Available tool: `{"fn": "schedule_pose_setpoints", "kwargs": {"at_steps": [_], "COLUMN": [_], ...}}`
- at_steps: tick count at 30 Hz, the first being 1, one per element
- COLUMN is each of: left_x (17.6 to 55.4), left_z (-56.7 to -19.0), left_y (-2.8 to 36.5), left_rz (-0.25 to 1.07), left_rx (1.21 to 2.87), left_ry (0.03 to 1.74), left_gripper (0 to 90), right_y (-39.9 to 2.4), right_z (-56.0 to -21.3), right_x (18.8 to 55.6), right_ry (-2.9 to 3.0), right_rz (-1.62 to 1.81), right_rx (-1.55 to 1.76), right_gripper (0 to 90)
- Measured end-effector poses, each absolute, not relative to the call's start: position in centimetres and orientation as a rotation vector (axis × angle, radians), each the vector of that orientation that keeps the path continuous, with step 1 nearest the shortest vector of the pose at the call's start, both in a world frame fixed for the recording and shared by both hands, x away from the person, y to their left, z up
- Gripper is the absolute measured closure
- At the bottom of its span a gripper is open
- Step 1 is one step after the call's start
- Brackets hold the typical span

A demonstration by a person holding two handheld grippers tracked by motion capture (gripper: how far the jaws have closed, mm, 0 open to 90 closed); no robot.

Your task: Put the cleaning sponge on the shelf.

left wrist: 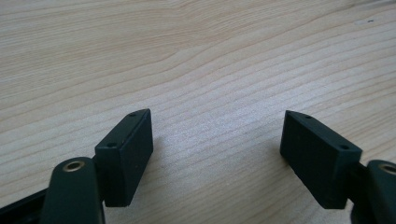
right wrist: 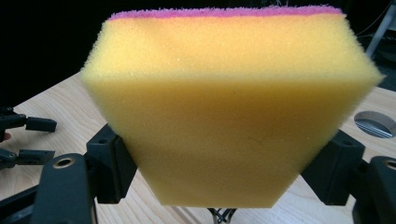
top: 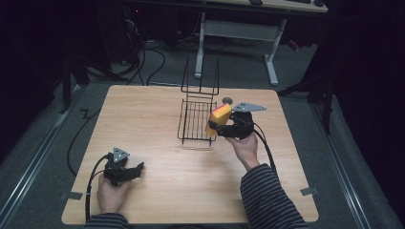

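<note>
1. Yellow foam sponge [right wrist: 231, 116] with a pink scrub layer on top sits clamped in the right tool [top: 228, 125] — jaws pinch its lower part and the foam narrows visibly where they bite. In the high view the sponge [top: 218, 118] is held off the table [top: 191, 191], at the right rim of the black wire rack [top: 197, 119].
2. Left tool [top: 125, 171] rests near the table's front-left corner, jaws spread wide with nothing between them — bare wood under it in the left gripper view [left wrist: 217, 140]. Well apart from the rack, so it isn't steadying anything.
3. Risk: the grip is low on soft foam. Most of the sponge stands free above the jaws, so a quick swing could make it tilt or squirm out.
4. Risk: the sponge looks wide against the rack's wire spacing. Lowered off-centre, a corner could hang on the rim wire and leave it perched, not seated.
5. Risk: the rack looks light and nothing holds it. A sideways nudge from the right tool or the sponge could slide or tip it.
6. Risk: compressed foam springs back on release — it may hop or roll off the wires if let go from too high.
7. Can't tell from these views how far the sponge overlaps the rack floor.
</note>
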State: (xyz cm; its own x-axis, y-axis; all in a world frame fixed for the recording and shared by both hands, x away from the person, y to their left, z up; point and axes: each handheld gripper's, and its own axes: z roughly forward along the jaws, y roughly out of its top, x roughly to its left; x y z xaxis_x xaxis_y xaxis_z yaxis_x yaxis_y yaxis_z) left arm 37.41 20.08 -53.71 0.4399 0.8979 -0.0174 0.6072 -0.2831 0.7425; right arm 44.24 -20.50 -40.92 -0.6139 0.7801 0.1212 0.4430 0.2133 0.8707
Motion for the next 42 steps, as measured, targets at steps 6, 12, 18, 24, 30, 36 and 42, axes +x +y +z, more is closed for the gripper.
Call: {"fn": "schedule_pose_setpoints", "kwargs": {"at_steps": [6,12,18,24,30,36,42], "left_x": [37.4,37.4,37.4,37.4,37.4,37.4,37.4], "left_z": [-53.7,-53.7,-53.7,-53.7,-53.7,-53.7,-53.7], "left_y": [20.1,20.1,20.1,20.1,20.1,20.1,20.1], "left_rz": [0.540,0.540,0.539,0.539,0.539,0.539,0.539], "left_rx": [2.005,2.005,2.004,2.005,2.004,2.004,2.004], "left_ry": [1.261,1.261,1.261,1.261,1.261,1.261,1.261], "left_gripper": [26.0,26.0,26.0,26.0,26.0,26.0,26.0], "right_y": [-19.7,-18.8,-18.2,-17.8,-17.5,-17.4,-17.0], "right_z": [-40.7,-40.9,-41.2,-41.7,-42.4,-43.1,-44.0], "right_x": [44.8,45.5,46.1,46.8,47.4,47.9,48.4], "right_ry": [2.156,2.174,2.179,2.187,2.192,2.192,2.197], "right_rz": [1.368,1.360,1.357,1.346,1.337,1.322,1.291], "right_rx": [1.127,1.121,1.132,1.135,1.149,1.158,1.156], "right_gripper": [23.3,23.3,23.3,23.3,23.3,23.2,23.2]}}
